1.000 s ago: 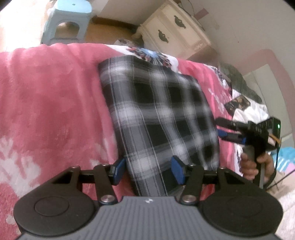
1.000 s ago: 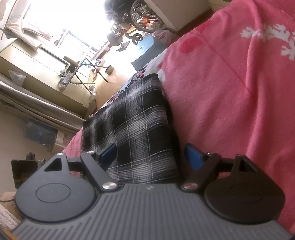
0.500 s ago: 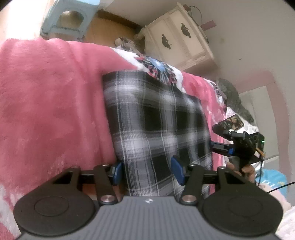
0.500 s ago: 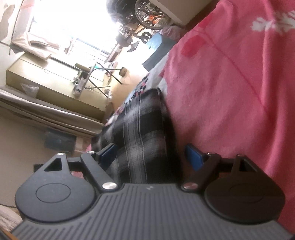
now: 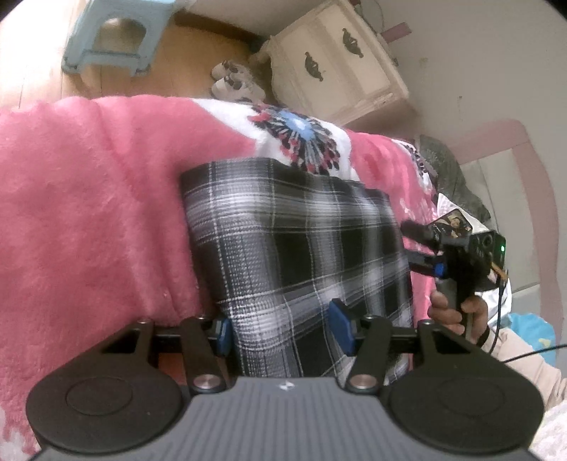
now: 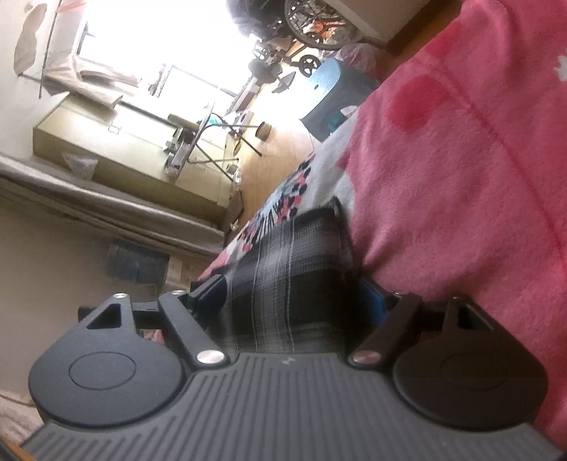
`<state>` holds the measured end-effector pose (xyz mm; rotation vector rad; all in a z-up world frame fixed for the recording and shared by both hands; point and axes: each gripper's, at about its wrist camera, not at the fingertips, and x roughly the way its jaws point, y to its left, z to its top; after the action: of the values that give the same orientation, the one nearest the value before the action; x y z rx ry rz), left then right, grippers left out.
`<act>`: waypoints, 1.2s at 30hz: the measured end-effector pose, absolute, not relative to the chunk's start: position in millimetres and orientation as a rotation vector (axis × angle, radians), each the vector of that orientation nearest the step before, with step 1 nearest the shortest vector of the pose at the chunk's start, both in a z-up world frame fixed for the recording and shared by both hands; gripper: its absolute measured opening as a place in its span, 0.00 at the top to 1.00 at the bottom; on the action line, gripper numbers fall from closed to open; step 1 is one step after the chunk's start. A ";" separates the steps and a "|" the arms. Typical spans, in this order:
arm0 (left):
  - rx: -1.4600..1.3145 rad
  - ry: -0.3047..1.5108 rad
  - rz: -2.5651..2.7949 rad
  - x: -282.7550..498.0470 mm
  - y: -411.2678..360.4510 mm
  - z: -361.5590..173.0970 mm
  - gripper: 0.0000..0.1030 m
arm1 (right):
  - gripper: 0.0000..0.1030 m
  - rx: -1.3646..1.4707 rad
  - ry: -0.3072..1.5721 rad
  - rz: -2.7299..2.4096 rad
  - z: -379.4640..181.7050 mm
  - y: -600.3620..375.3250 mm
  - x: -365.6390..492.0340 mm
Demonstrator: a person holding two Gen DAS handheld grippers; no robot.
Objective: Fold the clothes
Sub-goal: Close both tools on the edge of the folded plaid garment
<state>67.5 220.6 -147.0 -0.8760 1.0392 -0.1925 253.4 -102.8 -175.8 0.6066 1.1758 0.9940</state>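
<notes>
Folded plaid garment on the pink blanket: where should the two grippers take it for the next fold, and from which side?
Probably the near short edge of the plaid garment, one corner each, coming in low from the near side. It lies flat, so slide one finger under. The left gripper already straddles its corner; the right gripper is closing at the right edge.

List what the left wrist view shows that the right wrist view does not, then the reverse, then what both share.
Left wrist only: the cream nightstand, white shoes on the floor, and the right gripper held in a hand at the cloth's far side.

Right wrist only: a bright window, a folding table and a wheel.

Both: the plaid cloth on the pink blanket, and the blue stool.
</notes>
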 end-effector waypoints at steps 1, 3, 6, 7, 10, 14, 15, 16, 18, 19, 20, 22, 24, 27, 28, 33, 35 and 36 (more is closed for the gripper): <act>-0.892 1.044 -0.189 70.0 221.5 -148.1 0.48 | 0.29 0.603 1.181 0.999 -176.1 -103.9 251.7; -0.893 1.047 -0.185 70.4 220.3 -148.1 0.48 | 0.32 0.611 1.196 1.011 -177.9 -107.8 245.7; -0.838 1.043 -0.186 70.2 213.7 -144.5 0.48 | 0.33 0.603 1.206 1.030 -178.3 -110.0 238.6; -0.830 1.043 -0.185 70.7 212.8 -144.3 0.48 | 0.34 0.599 1.205 1.032 -178.1 -109.9 238.6; -0.841 1.040 -0.179 70.9 213.3 -144.9 0.48 | 0.40 0.607 1.211 1.026 -179.7 -103.8 248.4; -0.842 1.031 -0.179 68.3 213.7 -145.4 0.48 | 0.42 0.616 1.190 1.036 -183.1 -92.5 258.7; -0.843 1.030 -0.179 68.1 213.8 -145.4 0.48 | 0.42 0.618 1.186 1.039 -184.1 -91.2 258.8; -0.843 1.029 -0.180 67.9 213.9 -145.6 0.48 | 0.42 0.622 1.183 1.042 -185.0 -92.8 257.3; -0.848 1.026 -0.183 67.7 214.5 -146.3 0.48 | 0.44 0.643 1.190 1.049 -187.8 -96.9 254.2; -0.852 1.024 -0.185 67.3 215.0 -146.7 0.48 | 0.44 0.658 1.202 1.056 -190.0 -99.3 253.2; -0.855 1.023 -0.187 67.0 215.4 -147.1 0.48 | 0.45 0.670 1.214 1.065 -191.1 -102.4 251.1; -0.859 1.019 -0.192 66.8 216.2 -148.0 0.48 | 0.45 0.674 1.231 1.086 -192.6 -106.2 247.5; -0.863 1.017 -0.195 66.8 216.9 -148.9 0.48 | 0.46 0.666 1.235 1.103 -192.6 -107.7 246.2; -0.867 1.015 -0.196 67.2 216.9 -149.7 0.48 | 0.47 0.673 1.247 1.104 -193.2 -102.5 253.7; -0.866 1.015 -0.196 67.2 216.7 -149.8 0.48 | 0.47 0.669 1.245 1.110 -192.8 -99.2 256.8; -0.864 1.012 -0.196 65.6 216.1 -149.1 0.48 | 0.49 0.672 1.219 1.118 -193.4 -89.0 261.6; -0.862 1.011 -0.198 65.6 216.0 -148.9 0.48 | 0.49 0.677 1.219 1.127 -194.5 -92.2 258.9; -0.862 1.010 -0.198 65.6 216.1 -148.8 0.48 | 0.49 0.688 1.228 1.134 -195.6 -94.3 258.1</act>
<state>65.6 216.1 -148.8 -0.8622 1.0105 -0.1983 258.1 -94.3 -195.6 0.6882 1.2283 1.1336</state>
